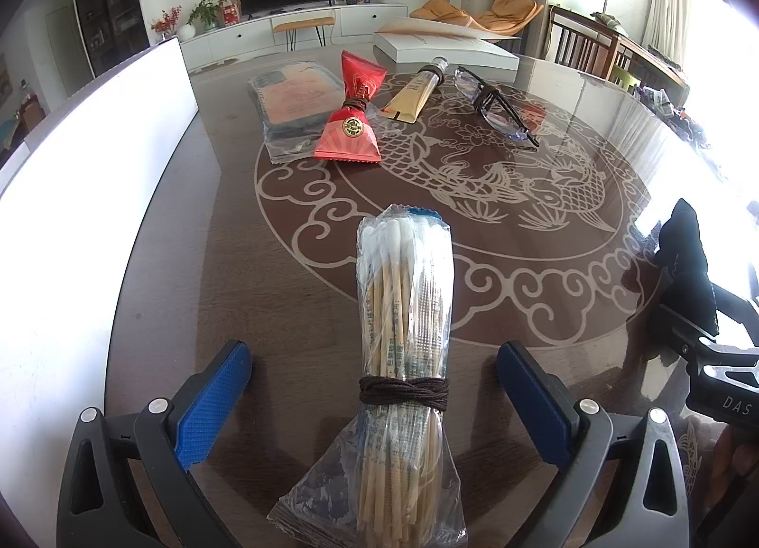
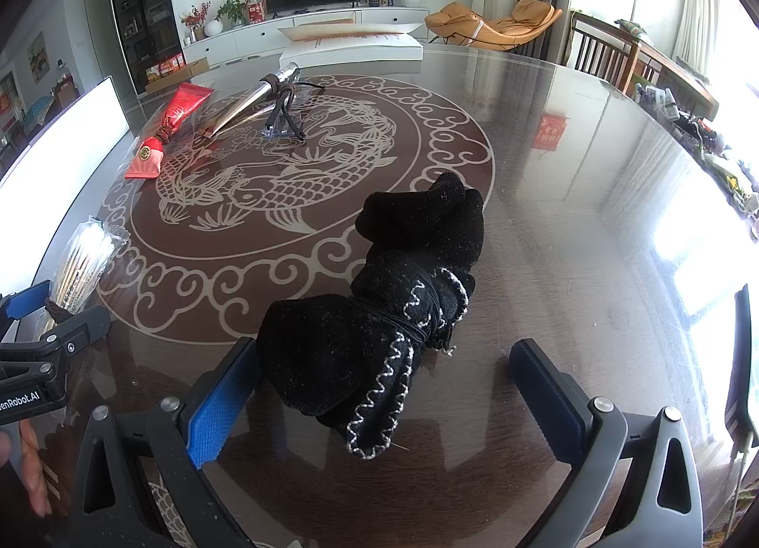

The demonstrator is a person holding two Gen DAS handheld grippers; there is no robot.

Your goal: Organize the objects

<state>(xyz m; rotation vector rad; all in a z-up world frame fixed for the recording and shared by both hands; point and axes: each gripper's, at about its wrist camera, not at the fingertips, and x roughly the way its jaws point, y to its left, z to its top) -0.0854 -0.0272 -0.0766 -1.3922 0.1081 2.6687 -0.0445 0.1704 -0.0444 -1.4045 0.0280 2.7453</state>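
Observation:
A plastic pack of cotton swabs (image 1: 403,339), tied round with brown cord, lies on the table between the open fingers of my left gripper (image 1: 374,372); the blue pads stand apart from it on both sides. It also shows at the left edge of the right wrist view (image 2: 83,263). A black sock bundle (image 2: 389,311) with white zigzag stitching, tied with black cord, lies between the open fingers of my right gripper (image 2: 384,377); its left side is close to the left pad (image 2: 223,401). The bundle also shows in the left wrist view (image 1: 683,263).
Farther back on the round glass-topped table (image 1: 545,273) lie a red tied packet (image 1: 353,116), a flat clear-wrapped pack (image 1: 294,97), a gold tube (image 1: 417,92), glasses (image 1: 493,106) and a white book (image 1: 441,45). A white panel (image 1: 95,159) stands at the left edge.

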